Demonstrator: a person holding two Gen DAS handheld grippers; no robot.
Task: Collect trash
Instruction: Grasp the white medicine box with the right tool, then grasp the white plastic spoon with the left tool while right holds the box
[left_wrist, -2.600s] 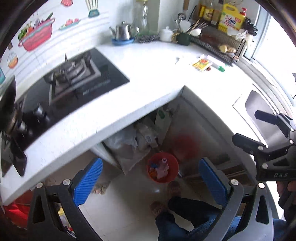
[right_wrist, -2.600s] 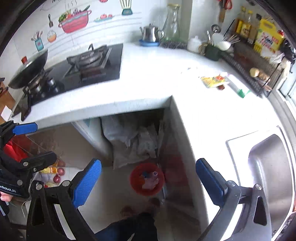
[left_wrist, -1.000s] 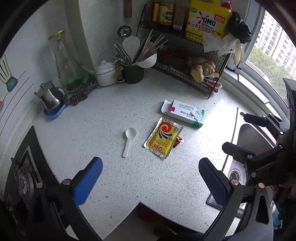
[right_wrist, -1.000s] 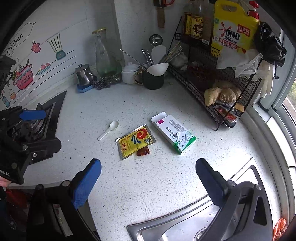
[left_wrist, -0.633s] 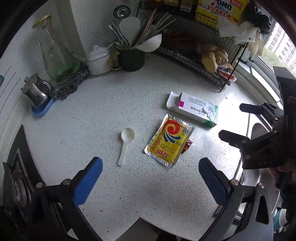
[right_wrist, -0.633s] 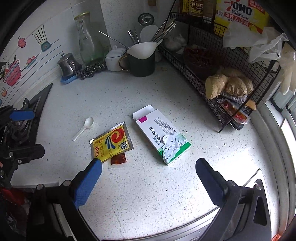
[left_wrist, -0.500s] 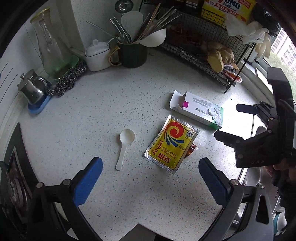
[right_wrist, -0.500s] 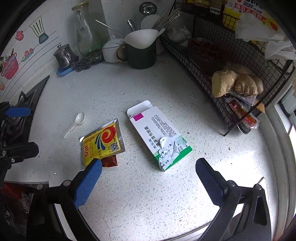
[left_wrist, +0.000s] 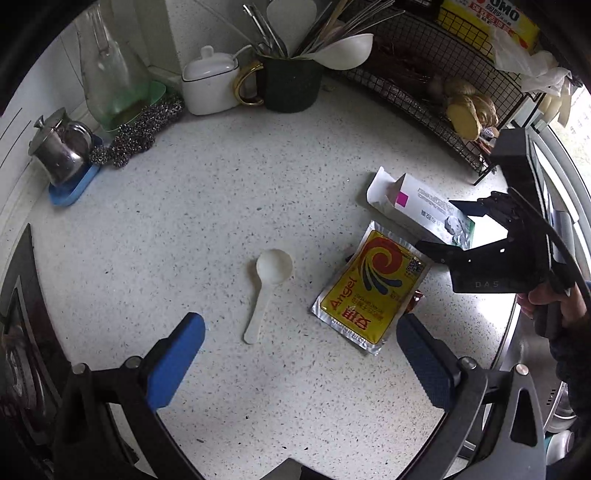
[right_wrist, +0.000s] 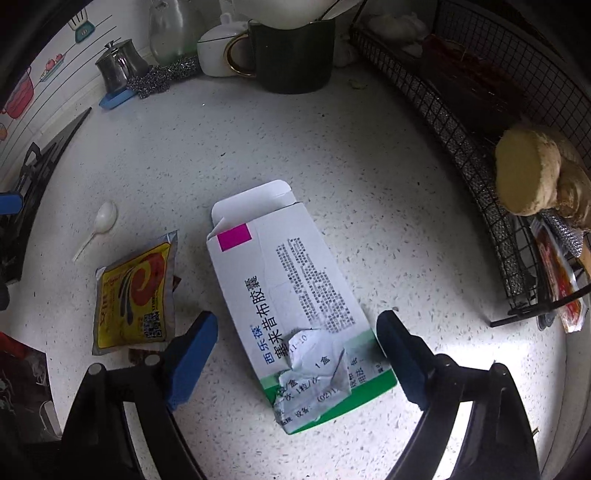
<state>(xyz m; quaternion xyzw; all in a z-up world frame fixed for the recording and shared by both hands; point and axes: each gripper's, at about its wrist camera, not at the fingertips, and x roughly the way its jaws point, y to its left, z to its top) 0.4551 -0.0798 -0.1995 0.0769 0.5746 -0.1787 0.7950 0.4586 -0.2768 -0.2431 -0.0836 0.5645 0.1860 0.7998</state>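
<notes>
A kitchen clean-up at its very start: nothing has been picked up yet, and three pieces of litter lie on the speckled white surface (left_wrist: 221, 206). The right claw (right_wrist: 295, 350) straddles the torn end of an opened medicine box (right_wrist: 291, 302); its jaws have just been closing in, though the pads do not appear to press on the card yet. The left claw (left_wrist: 299, 354) hangs wide and empty above a small white plastic spoon (left_wrist: 266, 288) and, just beside it, a yellow foil packet (left_wrist: 369, 288) lying on top of a smaller red-brown sachet (left_wrist: 416, 298). By this judgement, all the lifting and binning is left to do; no bin is in view. At the back, a dark mug (left_wrist: 291, 85) bristles with utensils, the glass carafe (left_wrist: 110, 74) looks nearly empty, and the wire rack (right_wrist: 517, 155) holds ginger root and packets.
</notes>
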